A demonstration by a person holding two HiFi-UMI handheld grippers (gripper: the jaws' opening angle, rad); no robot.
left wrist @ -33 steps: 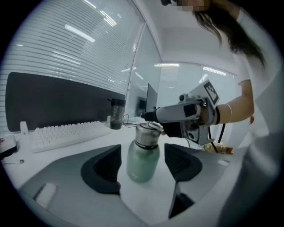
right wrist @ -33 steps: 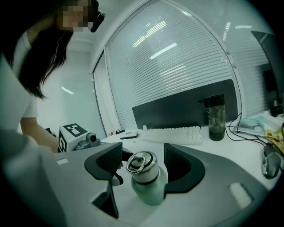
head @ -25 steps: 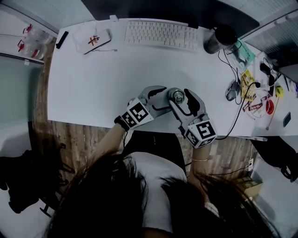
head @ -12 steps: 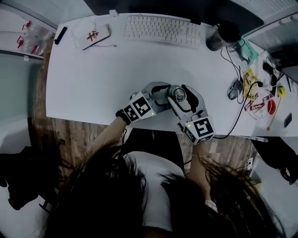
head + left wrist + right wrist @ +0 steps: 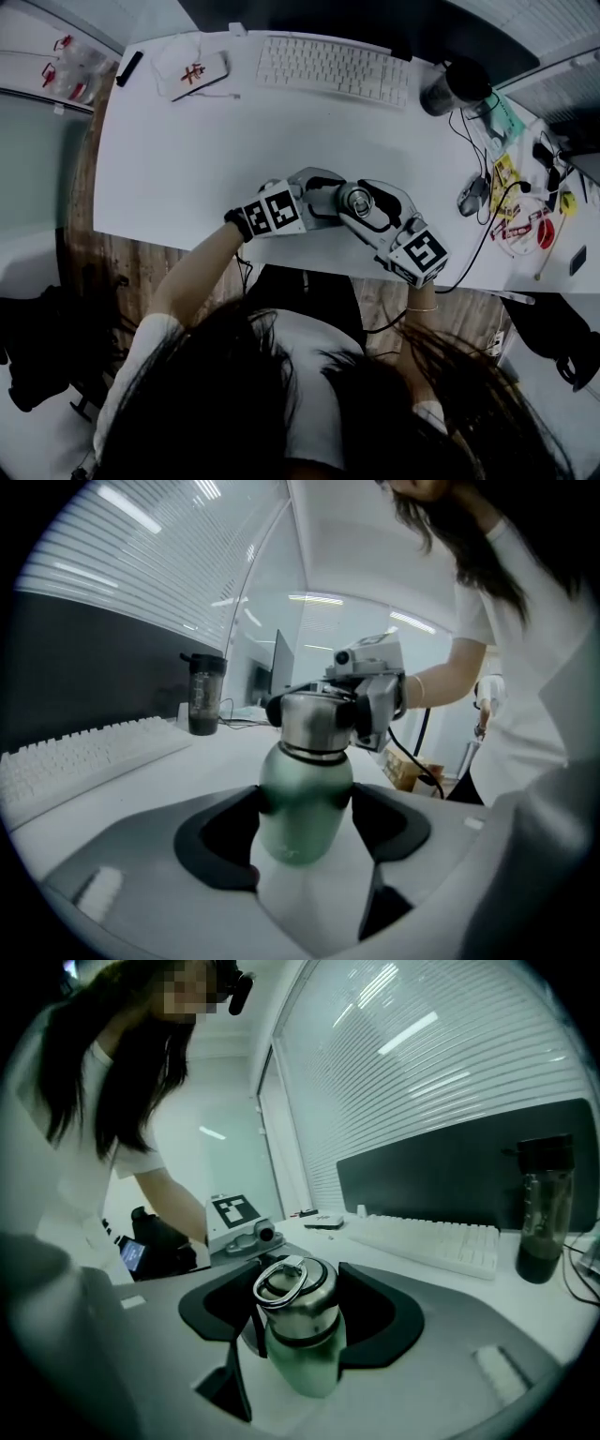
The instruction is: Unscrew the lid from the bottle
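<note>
Clamping the green bottle [image 5: 302, 794] in my left gripper [image 5: 305, 825] and its steel lid [image 5: 296, 1297] in my right gripper [image 5: 302, 1316], at the desk's [image 5: 187, 141] 6 o'clock edge, I fear the left pads, seemingly gripping the rounded body lightly, may slip when twisting.

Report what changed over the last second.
The right gripper, shut on the lid, swung its marker end rightward in the head view, a counterclockwise twist. The left gripper moved in on the bottle and now clamps its body. The bottle stayed upright at the same spot on the desk, lid still on.
</note>
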